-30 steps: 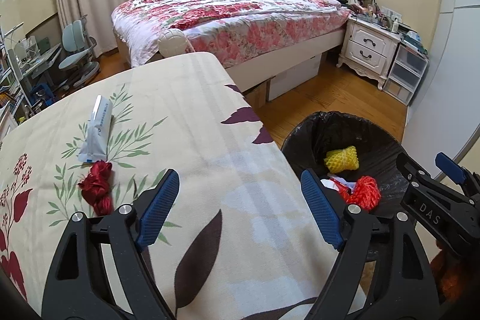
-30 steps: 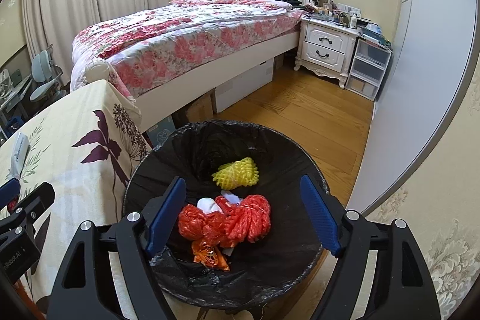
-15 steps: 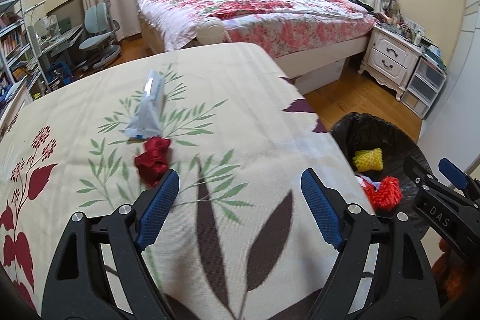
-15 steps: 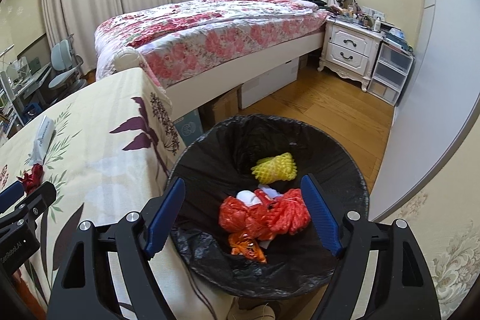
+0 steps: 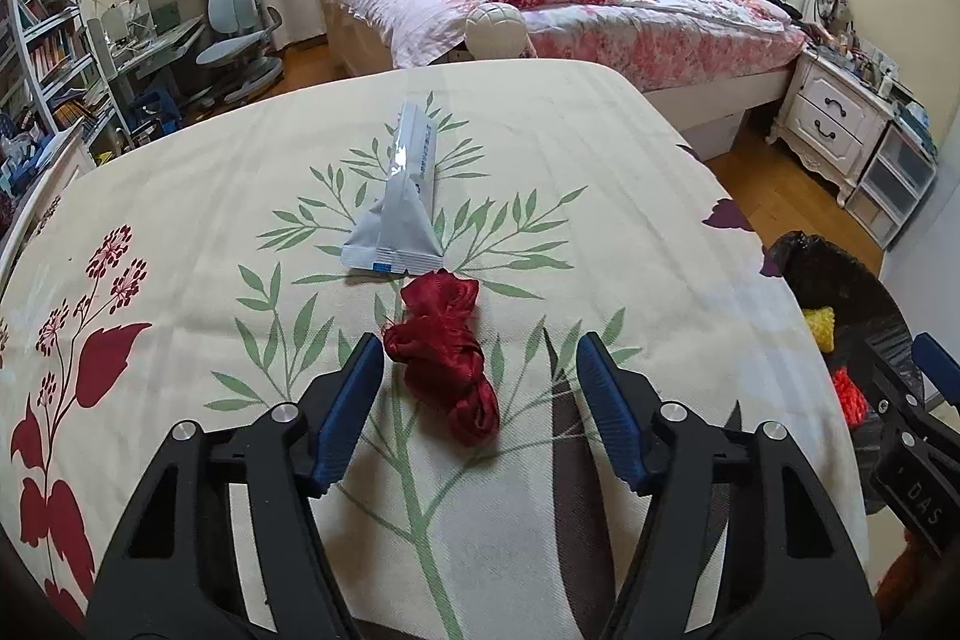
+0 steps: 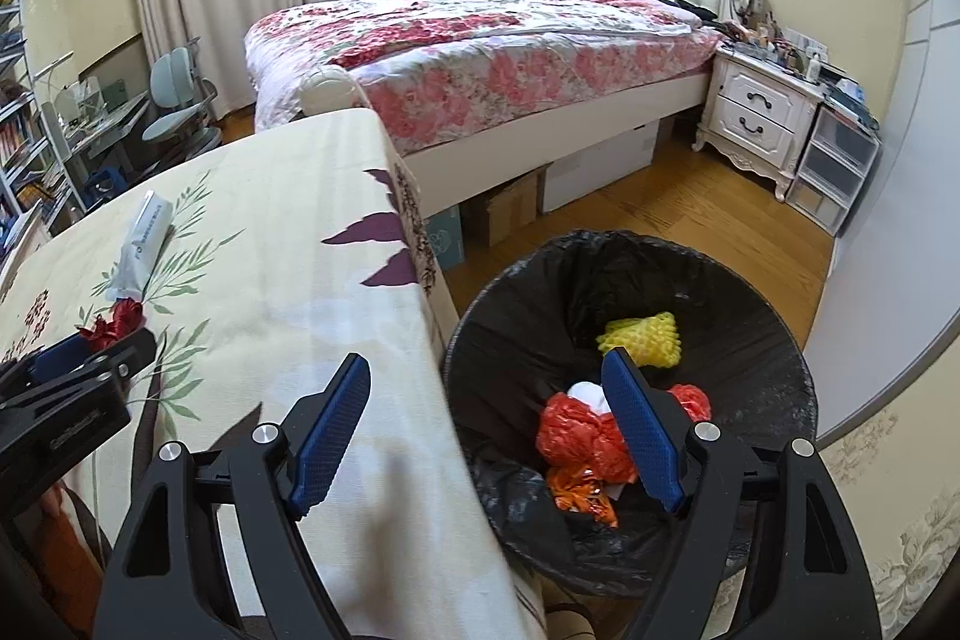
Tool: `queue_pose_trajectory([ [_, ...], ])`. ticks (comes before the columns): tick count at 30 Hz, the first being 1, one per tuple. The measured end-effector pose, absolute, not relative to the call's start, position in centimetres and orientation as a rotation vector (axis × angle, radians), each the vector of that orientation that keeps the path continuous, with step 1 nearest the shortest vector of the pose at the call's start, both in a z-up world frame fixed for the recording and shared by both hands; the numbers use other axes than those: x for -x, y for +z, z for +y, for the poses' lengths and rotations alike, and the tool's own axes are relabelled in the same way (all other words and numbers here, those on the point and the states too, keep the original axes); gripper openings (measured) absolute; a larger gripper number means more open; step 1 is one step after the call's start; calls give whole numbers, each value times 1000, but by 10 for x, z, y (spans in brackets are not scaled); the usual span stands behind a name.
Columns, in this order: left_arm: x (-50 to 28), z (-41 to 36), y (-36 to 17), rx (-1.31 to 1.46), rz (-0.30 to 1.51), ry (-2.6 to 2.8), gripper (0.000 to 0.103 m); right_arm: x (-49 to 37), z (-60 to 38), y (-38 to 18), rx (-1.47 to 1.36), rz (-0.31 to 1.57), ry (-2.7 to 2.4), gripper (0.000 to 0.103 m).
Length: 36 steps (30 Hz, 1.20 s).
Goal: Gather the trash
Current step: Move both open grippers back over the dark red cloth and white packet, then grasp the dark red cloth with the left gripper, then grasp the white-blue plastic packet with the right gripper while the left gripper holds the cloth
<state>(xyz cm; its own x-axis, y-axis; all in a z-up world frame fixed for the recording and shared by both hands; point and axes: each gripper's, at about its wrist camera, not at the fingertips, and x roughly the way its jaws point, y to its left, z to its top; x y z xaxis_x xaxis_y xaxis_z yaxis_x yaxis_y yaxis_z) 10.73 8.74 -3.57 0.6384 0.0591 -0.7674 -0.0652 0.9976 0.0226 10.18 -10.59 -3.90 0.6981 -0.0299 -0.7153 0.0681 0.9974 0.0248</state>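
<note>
A dark red mesh wad [image 5: 447, 352] lies on the floral tablecloth [image 5: 600, 196], with a grey foil wrapper [image 5: 403, 205] just beyond it. My left gripper [image 5: 480, 388] is open, its jaws on either side of the wad's near end, low over the cloth. My right gripper [image 6: 486, 421] is open and empty, over the table's right edge and the rim of the black-lined trash bin [image 6: 774, 340]. The bin holds yellow foam netting [image 6: 645, 334] and red-orange bags [image 6: 576, 430]. The wad [image 6: 117, 319] and wrapper [image 6: 144, 244] also show in the right wrist view.
The bin [image 5: 840, 280] stands on the wood floor off the table's right edge. A bed [image 6: 510, 40] lies beyond, with a white nightstand [image 6: 762, 112] and plastic drawers [image 6: 834, 166] to its right. A desk and chairs [image 5: 234, 22] stand far left.
My left gripper has swung left from the table's right edge and closed in on the red wad, which now sits between its jaws. My right gripper has shifted left off the bin's middle.
</note>
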Motion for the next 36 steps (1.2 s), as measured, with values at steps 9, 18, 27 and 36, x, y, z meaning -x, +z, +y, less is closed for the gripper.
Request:
queue_pose_trajectory([
  [9, -110, 97, -42, 1, 898, 40, 30, -104, -84, -38, -24, 803, -11, 77],
  [18, -93, 117, -31, 14, 863, 53, 29, -108, -55, -37, 2, 810, 48, 77],
  [27, -84, 180, -21, 25, 835, 178, 29, -121, -8, -34, 24, 814, 144, 77],
  [36, -76, 248, -19, 52, 826, 309, 30, -142, 47, -29, 46, 819, 233, 77],
])
